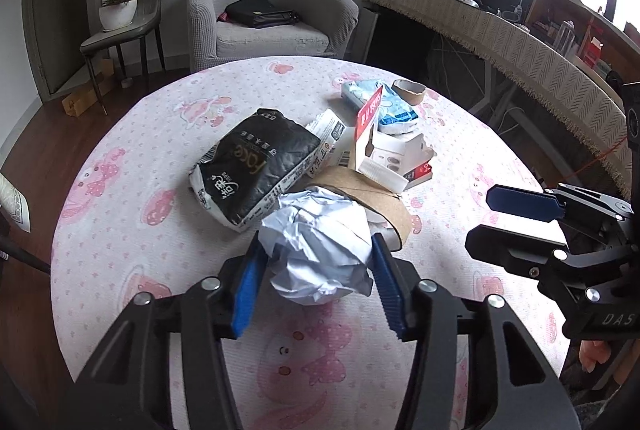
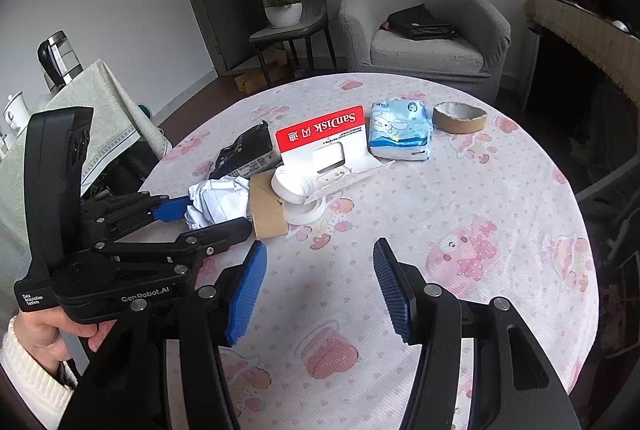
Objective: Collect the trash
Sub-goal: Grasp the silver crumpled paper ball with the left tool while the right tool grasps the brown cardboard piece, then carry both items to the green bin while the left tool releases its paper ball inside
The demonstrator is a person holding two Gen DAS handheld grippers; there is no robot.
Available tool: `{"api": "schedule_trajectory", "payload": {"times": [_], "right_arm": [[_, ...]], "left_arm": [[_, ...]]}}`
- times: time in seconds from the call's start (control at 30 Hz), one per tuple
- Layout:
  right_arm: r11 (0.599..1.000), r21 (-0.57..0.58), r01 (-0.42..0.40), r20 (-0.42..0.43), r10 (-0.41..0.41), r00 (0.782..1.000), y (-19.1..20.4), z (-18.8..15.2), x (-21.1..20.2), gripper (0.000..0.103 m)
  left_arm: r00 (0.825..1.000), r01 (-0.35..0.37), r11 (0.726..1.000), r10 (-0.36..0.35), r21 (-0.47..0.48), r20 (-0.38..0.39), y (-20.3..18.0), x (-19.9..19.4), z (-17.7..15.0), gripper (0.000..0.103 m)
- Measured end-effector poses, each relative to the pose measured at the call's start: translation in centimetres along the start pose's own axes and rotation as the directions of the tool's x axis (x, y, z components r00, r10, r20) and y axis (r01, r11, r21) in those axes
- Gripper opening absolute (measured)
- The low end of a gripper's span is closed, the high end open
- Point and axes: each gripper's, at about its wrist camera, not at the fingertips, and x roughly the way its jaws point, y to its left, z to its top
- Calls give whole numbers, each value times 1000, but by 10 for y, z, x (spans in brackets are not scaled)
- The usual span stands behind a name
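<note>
A: What does your left gripper hold?

B: Its blue pads press both sides of the crumpled paper ball, so the jaws stand partly closed around it. The ball is roundish, with no clear long axis, and it lies near your edge of the table, touching the brown cardboard.

A: And your right gripper?

B: It is half open and empty, above bare cloth. You have free room to its right, before the table edge.
</note>
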Motion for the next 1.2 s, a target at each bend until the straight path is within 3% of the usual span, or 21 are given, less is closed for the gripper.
{"api": "schedule_trajectory", "payload": {"times": [0.43,0.53,0.6,0.87,1.0,1.2], "right_arm": [[999,-29,-30,-24,29,999,22,9,22,56],[999,-36,-34,-36,33,999,27,10,29,52],[998,-45,-34,-47,32,998,31,11,34,45],[998,-62,4,-61,-8,998,44,16,52,42],[998,-58,32,-63,-36,997,48,18,59,24],[997,-73,20,-68,-25,997,55,19,61,22]], "left_arm": [[999,15,998,-13,-67,31,23,-19,2,51],[999,13,997,-11,-71,33,27,-22,1,51],[999,11,998,-8,-68,37,29,-25,1,51],[999,6,997,-2,-71,54,48,-42,-2,51],[998,-8,997,12,-80,56,62,-50,-5,51],[997,-39,995,44,-87,58,90,-63,-11,51]]}}
